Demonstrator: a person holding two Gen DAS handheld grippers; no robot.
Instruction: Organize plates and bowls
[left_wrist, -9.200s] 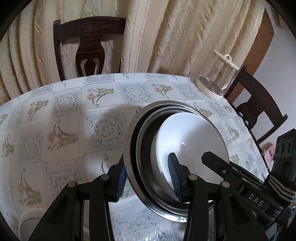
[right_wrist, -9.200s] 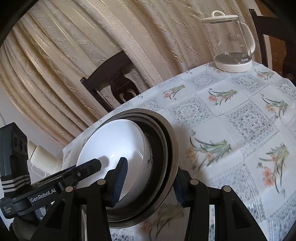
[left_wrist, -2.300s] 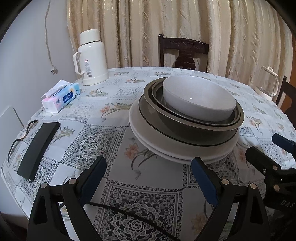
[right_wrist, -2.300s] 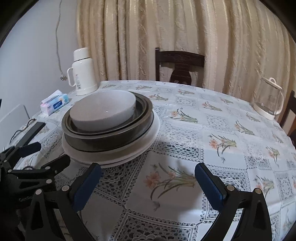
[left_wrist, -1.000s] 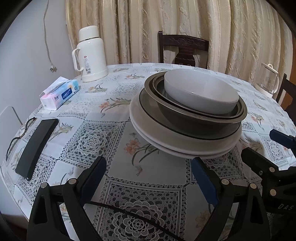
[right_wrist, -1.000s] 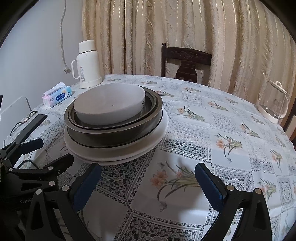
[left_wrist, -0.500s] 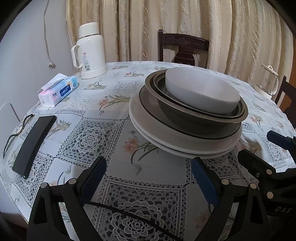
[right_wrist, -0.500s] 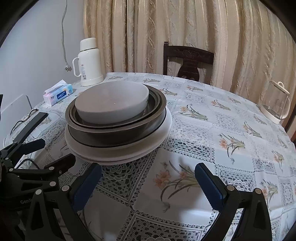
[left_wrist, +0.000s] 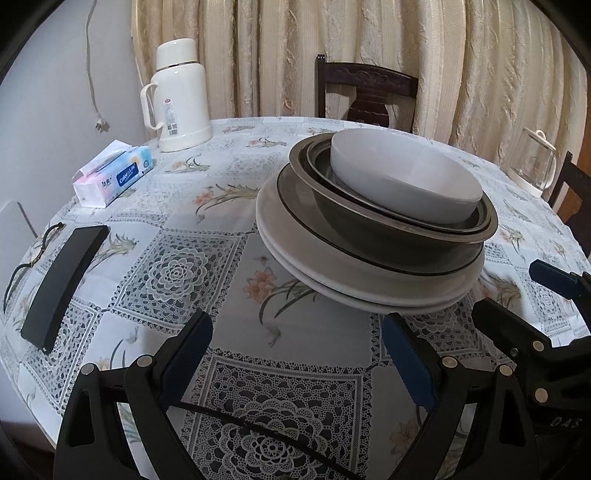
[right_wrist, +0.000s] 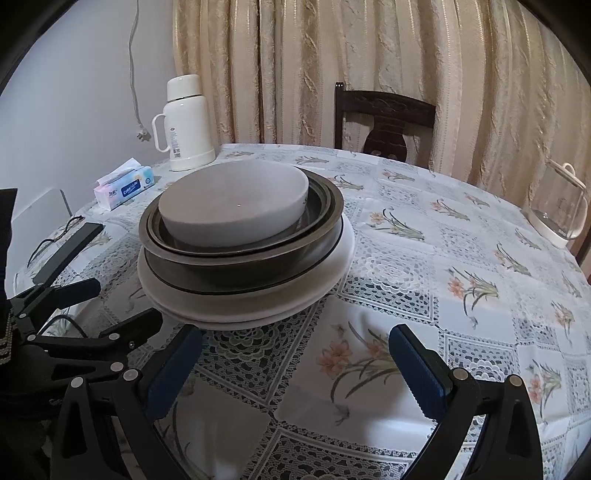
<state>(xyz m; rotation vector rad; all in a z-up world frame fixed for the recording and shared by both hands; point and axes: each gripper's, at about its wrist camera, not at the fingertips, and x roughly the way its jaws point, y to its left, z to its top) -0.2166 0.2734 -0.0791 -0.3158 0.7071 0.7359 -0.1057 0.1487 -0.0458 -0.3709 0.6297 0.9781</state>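
Note:
One stack stands on the floral tablecloth: white plates (left_wrist: 343, 280) (right_wrist: 288, 306) at the bottom, dark steel bowls (left_wrist: 388, 236) (right_wrist: 258, 266) on them, a white bowl (left_wrist: 402, 181) (right_wrist: 236, 210) on top. My left gripper (left_wrist: 297, 345) hangs open in front of the stack, holding nothing. The right gripper (right_wrist: 295, 363) is also open and empty, a little short of the plates' near rim. Each gripper shows in the other's view, the right gripper (left_wrist: 524, 306) at the right edge and the left gripper (right_wrist: 96, 306) at the lower left.
A white thermos (left_wrist: 179, 96) (right_wrist: 184, 123) and a tissue pack (left_wrist: 114, 177) (right_wrist: 123, 188) stand far left. A black flat object (left_wrist: 64, 280) lies at the left edge. A glass kettle (left_wrist: 532, 162) (right_wrist: 561, 210) sits at the right. A dark chair (left_wrist: 365, 92) (right_wrist: 384, 122) backs onto curtains.
Long ago both grippers held the nested bowls by their rims; now the stack rests on the table and both are open. Over the last second both cameras sank slightly.

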